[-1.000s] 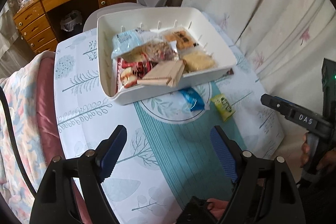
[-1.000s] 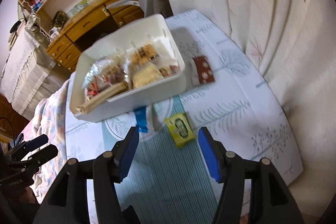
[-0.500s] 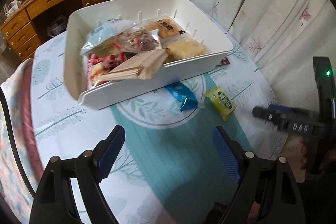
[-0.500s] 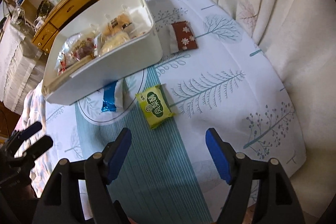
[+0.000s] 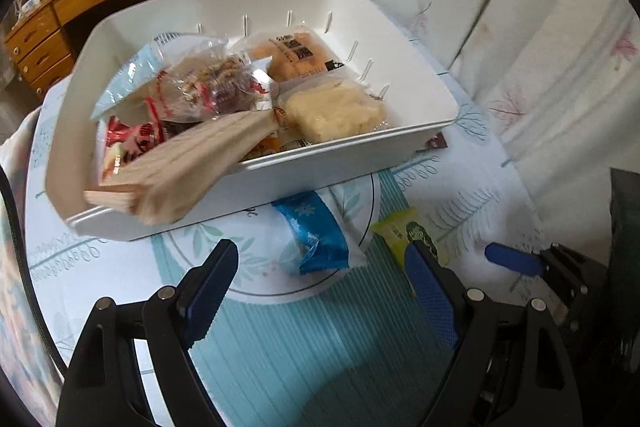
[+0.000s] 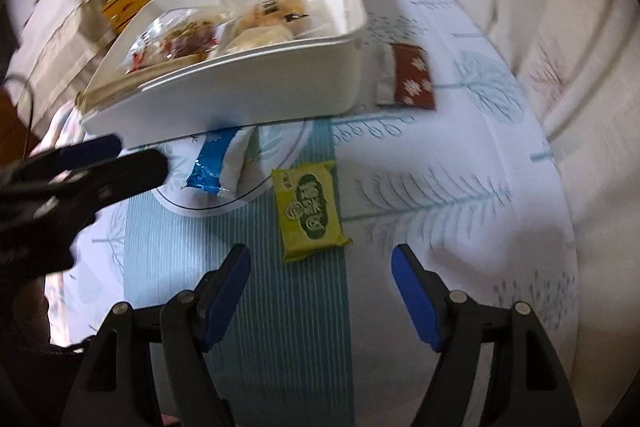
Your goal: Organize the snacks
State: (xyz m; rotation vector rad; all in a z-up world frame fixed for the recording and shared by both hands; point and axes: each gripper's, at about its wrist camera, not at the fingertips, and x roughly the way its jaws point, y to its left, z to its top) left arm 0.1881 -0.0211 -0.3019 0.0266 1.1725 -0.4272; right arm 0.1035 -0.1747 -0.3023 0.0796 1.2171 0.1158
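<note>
Both of our grippers hang over the tablecloth (image 6: pixel 460 155) with jaws apart and nothing between them: the left gripper (image 5: pixel 320 279) just short of the blue snack packet (image 5: pixel 314 235), the right gripper (image 6: pixel 320 279) just short of the green snack packet (image 6: pixel 310 209). Beyond these 2 sits the white bin (image 5: pixel 328 163), heaped with wrapped snacks. Beside its far corner lies 1 dark red packet (image 6: pixel 412 75), touching it.
</note>
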